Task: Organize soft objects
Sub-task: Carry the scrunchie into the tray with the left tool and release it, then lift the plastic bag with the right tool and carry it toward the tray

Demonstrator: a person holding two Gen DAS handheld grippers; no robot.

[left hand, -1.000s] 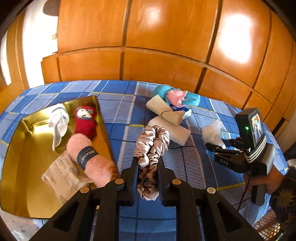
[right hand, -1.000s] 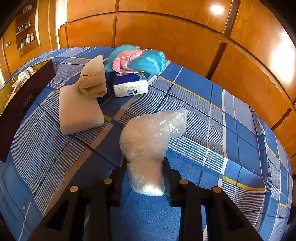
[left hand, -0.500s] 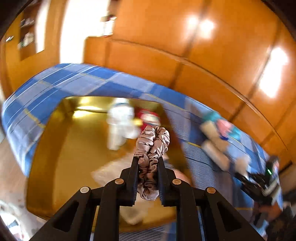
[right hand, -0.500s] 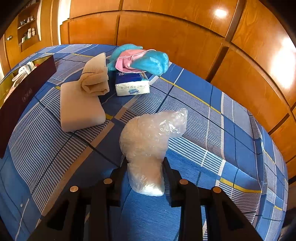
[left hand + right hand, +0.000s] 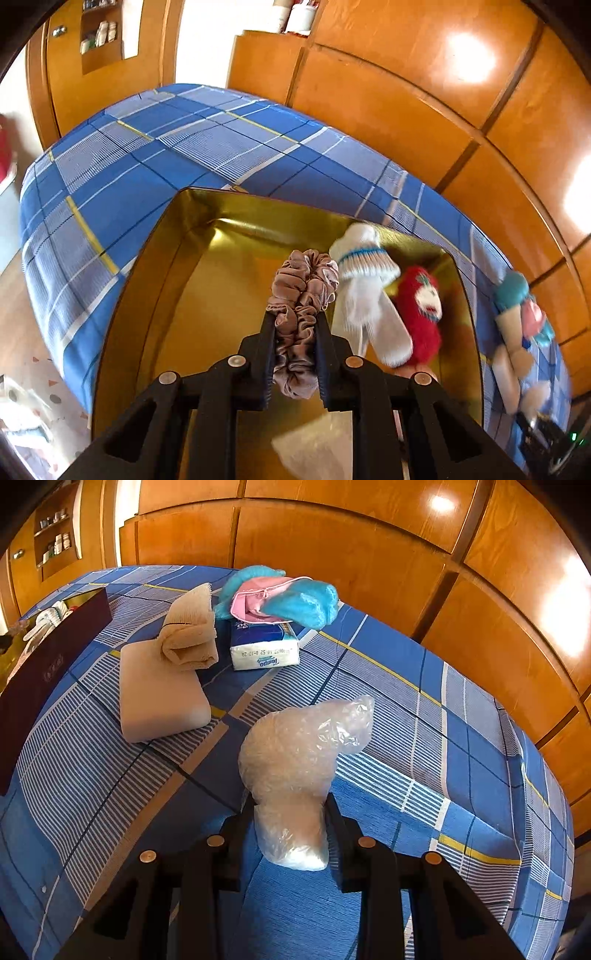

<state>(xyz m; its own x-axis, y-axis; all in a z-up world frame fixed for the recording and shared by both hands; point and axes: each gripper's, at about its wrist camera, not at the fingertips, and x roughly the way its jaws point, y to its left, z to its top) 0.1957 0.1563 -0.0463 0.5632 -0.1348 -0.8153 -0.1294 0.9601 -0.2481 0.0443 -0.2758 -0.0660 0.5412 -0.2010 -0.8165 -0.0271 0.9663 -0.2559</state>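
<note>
My left hand-held gripper point(image 5: 295, 354) points down over the gold tray point(image 5: 207, 236), clenched on the scrunchie point(image 5: 300, 295); beside it in the tray lie a white sock point(image 5: 364, 280) and red sock point(image 5: 421, 306). My right hand-held gripper point(image 5: 290, 830) grasps the plastic bag point(image 5: 295, 753) above the blue plaid bed point(image 5: 406, 716), wooden wardrobe point(image 5: 332, 546) behind

- Scrunchie point(image 5: 302, 295): dusty pink satin.
- Tray point(image 5: 207, 280): gold.
- Bedsheet point(image 5: 406, 716): blue plaid, white and yellow lines.
- Bag point(image 5: 295, 760): clear.
- Sock point(image 5: 364, 280): white, teal stripe.
</note>
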